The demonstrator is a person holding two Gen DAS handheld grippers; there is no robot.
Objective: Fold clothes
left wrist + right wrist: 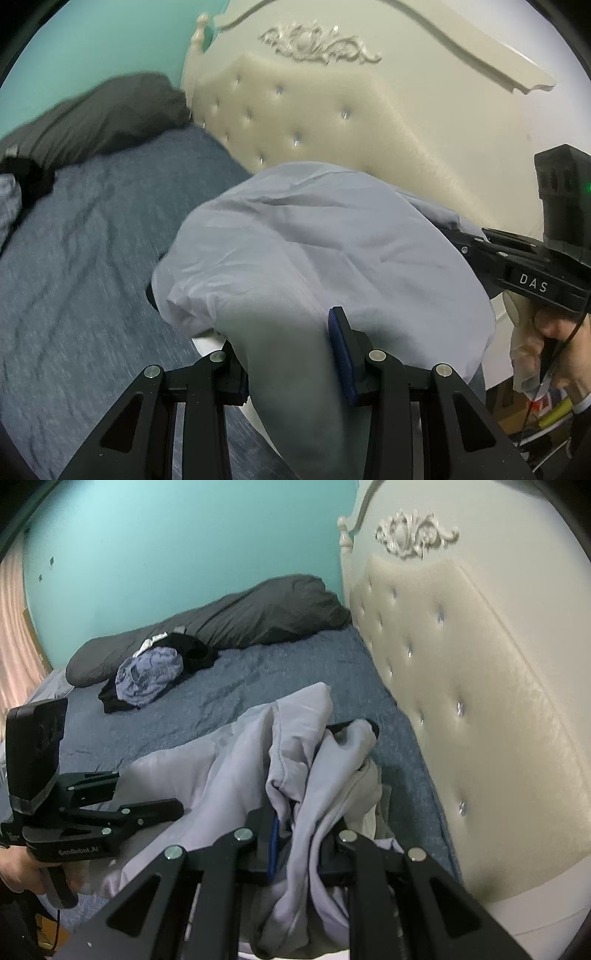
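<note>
A pale grey-lilac garment hangs bunched over the blue bed sheet, close to the headboard. My left gripper is shut on a thick fold of it, and the cloth fills the gap beside its blue pad. In the right wrist view the same garment drapes over my right gripper, which is shut on a crumpled bunch of it. One black fingertip pokes out of the cloth. The left gripper shows at the left, the right gripper at the right.
A cream tufted headboard rises right beside the garment. A dark grey pillow lies along the teal wall. A heap of black and blue striped clothes sits on the blue sheet in front of it.
</note>
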